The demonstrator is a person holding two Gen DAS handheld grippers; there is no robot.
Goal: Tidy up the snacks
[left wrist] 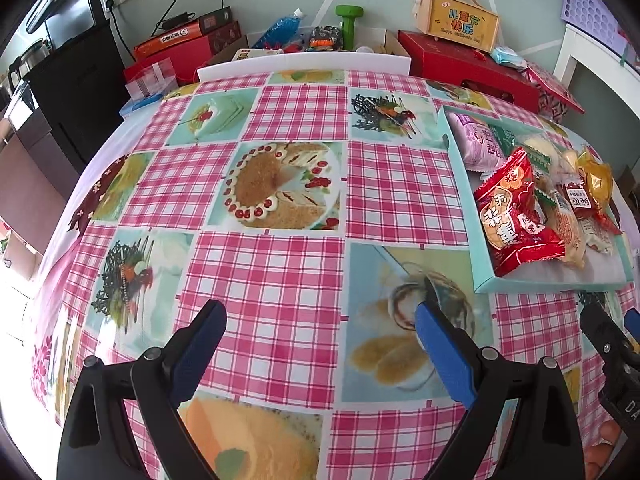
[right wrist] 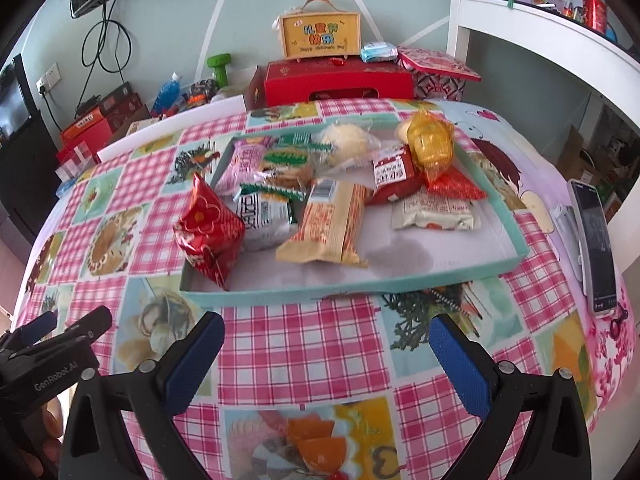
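Note:
A shallow teal tray (right wrist: 496,268) holds several snack packets: a red flowered bag (right wrist: 208,224) leaning on its left wall, an orange-striped wafer pack (right wrist: 332,224), a green-edged white packet (right wrist: 266,212), a pink packet (right wrist: 244,160), a gold-wrapped one (right wrist: 434,142). The tray also shows at the right in the left wrist view (left wrist: 480,236), with the red bag (left wrist: 512,216). My right gripper (right wrist: 326,344) is open and empty, just short of the tray's near wall. My left gripper (left wrist: 320,332) is open and empty over the tablecloth, left of the tray.
A phone (right wrist: 598,244) lies at the table's right edge. Behind the table stand red gift boxes (right wrist: 340,82), a yellow handled box (right wrist: 320,34), a blue bottle (left wrist: 280,26) and a green dumbbell (left wrist: 349,24). A white shelf (right wrist: 560,36) is at the right.

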